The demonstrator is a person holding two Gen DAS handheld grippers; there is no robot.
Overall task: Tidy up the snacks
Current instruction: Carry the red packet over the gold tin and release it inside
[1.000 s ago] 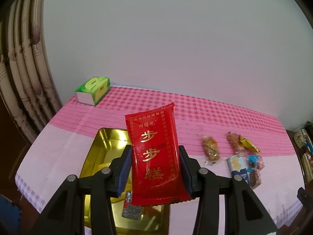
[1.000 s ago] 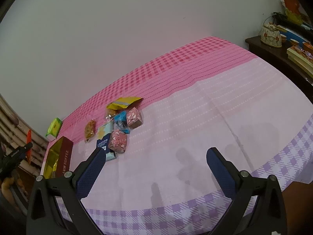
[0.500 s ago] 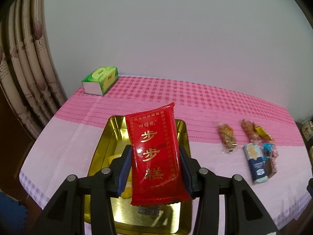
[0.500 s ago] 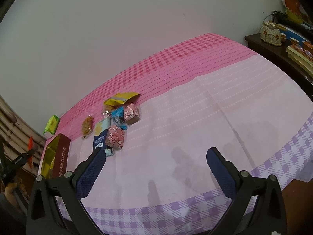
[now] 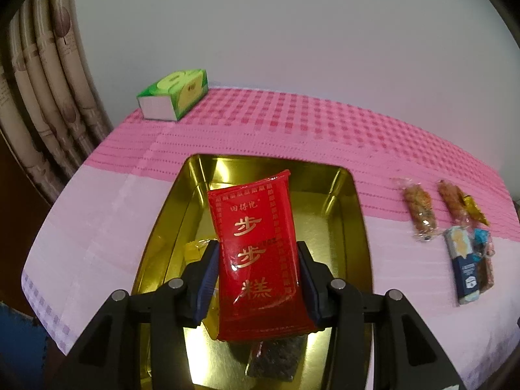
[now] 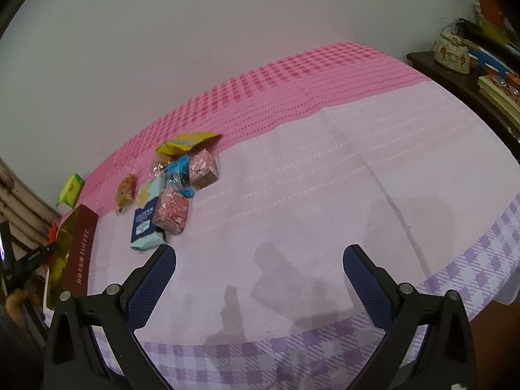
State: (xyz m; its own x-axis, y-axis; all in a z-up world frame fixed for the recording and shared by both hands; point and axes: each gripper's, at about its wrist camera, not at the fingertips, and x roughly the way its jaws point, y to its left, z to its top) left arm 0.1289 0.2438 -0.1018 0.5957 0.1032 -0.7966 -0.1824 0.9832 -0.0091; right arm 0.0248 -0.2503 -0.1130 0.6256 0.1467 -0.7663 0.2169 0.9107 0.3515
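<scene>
Red foil snack packet (image 5: 260, 256), clamped in the left gripper (image 5: 256, 279), has moved over the gold metal tin (image 5: 354, 214), ready for release; right gripper (image 6: 260, 279) gapes empty.

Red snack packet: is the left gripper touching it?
Touching. The left wrist view shows the left gripper with both blue pads pressed against the red snack packet's sides.

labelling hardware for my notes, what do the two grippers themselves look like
Both look alike. The left gripper and the right gripper each have a matte black plastic frame with angular, triangular arms, round silver pins at the joints, and two fingers faced with dark blue textured pads. No cables, sleeves or hands show, and no markings can be read on them from their own cameras.
</scene>
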